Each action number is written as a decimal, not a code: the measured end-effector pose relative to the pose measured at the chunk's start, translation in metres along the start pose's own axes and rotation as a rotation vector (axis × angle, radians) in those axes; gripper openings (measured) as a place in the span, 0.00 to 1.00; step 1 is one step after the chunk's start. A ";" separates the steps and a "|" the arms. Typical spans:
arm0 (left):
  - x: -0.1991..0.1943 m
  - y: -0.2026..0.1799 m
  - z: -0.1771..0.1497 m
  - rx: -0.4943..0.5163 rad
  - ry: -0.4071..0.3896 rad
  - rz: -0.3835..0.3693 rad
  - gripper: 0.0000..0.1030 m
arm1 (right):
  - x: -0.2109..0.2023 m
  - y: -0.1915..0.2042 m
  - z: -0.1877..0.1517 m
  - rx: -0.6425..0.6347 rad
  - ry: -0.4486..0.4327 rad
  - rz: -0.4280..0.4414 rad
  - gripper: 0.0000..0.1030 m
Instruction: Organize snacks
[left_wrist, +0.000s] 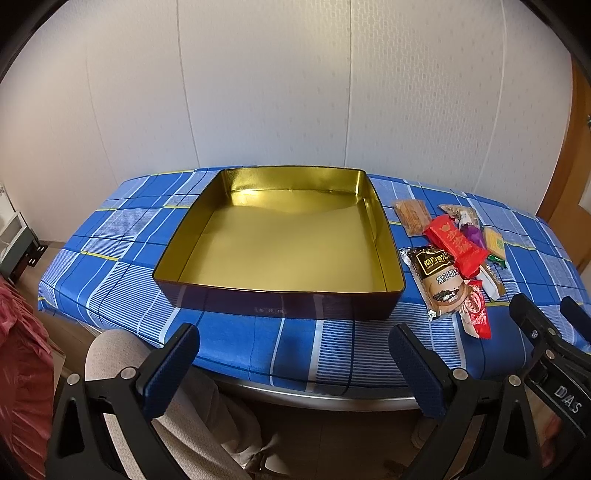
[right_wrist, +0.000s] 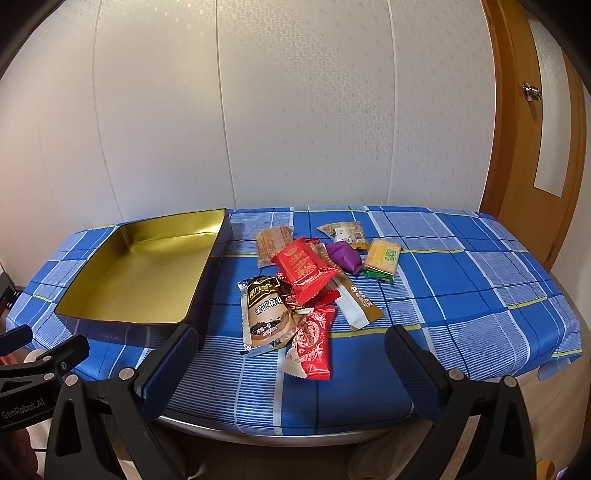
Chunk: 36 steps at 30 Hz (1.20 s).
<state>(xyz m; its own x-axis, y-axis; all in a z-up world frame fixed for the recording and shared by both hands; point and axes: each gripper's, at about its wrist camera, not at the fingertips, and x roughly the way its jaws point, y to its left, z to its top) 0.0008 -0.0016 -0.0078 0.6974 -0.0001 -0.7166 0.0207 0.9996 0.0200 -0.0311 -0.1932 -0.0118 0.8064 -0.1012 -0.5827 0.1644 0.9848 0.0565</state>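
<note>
A dark tin with a gold inside (left_wrist: 384, 236) (right_wrist: 218, 236) stands empty on the blue checked tablecloth. To its right lies a pile of wrapped snacks: a red packet (left_wrist: 456, 245) (right_wrist: 304, 271), a brown sesame packet (left_wrist: 439, 284) (right_wrist: 266, 314), a red-white packet (left_wrist: 476, 314) (right_wrist: 312, 349), a purple one (right_wrist: 345, 256), a yellow biscuit pack (right_wrist: 382, 258). My left gripper (left_wrist: 295, 363) is open, held off the table's front edge before the tin. My right gripper (right_wrist: 286, 365) is open, near the front edge before the pile. Both are empty.
The table (right_wrist: 480, 295) stands against a white panelled wall. A wooden door (right_wrist: 535, 129) is at the right. A person's knee (left_wrist: 110, 354) shows below the table edge. The right gripper's body (left_wrist: 546, 339) shows at the lower right of the left wrist view.
</note>
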 end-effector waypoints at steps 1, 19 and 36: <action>0.000 0.000 0.000 0.001 0.001 0.000 1.00 | 0.000 0.000 0.000 0.001 -0.001 0.001 1.00; 0.006 -0.001 0.001 -0.001 0.031 -0.015 1.00 | 0.001 -0.010 0.000 0.032 -0.014 0.009 1.00; 0.042 -0.029 -0.005 0.131 0.193 -0.077 1.00 | 0.047 -0.090 -0.023 0.358 0.115 0.022 1.00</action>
<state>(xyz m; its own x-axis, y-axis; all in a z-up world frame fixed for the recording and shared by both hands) 0.0258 -0.0309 -0.0414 0.5410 -0.0584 -0.8390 0.1699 0.9846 0.0410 -0.0210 -0.2830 -0.0634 0.7460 -0.0439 -0.6645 0.3525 0.8727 0.3379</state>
